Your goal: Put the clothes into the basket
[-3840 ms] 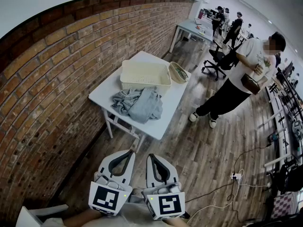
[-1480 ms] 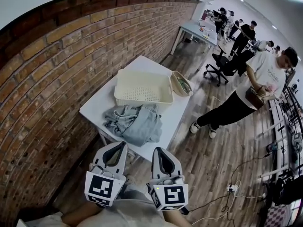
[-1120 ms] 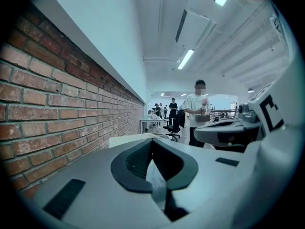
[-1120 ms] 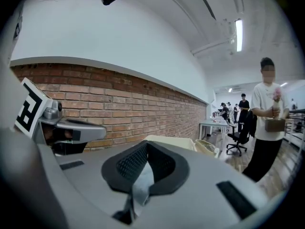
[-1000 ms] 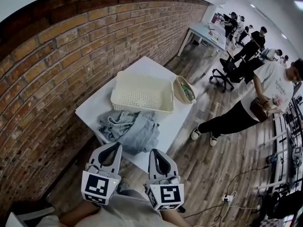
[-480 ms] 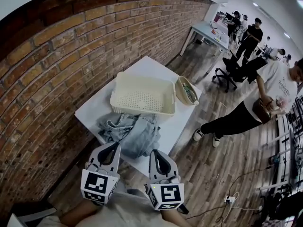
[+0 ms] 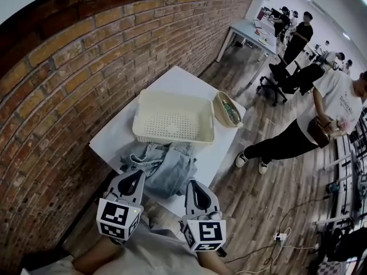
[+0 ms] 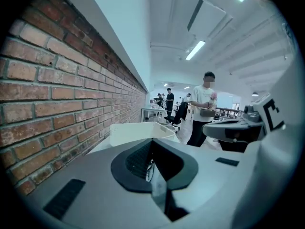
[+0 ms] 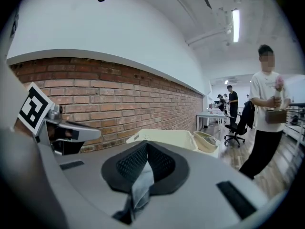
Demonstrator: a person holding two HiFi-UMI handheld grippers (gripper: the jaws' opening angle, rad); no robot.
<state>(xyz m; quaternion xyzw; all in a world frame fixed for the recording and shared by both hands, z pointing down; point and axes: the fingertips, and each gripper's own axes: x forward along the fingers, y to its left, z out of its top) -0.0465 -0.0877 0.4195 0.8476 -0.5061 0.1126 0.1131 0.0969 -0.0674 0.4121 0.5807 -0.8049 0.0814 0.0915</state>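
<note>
Hovering side by side at near edge of white table: left gripper and right gripper, jaws of both pressed together, gripping nothing. Grey-blue clothes lay heaped on table's near end, right against front wall of cream basket. Small oval bowl sat just beside basket's right side. Person in white shirt stood well apart on wooden floor.

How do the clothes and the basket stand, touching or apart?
Cannot tell. Head view: the clothes reach the basket's near wall, but the pile may hide a gap.
</note>
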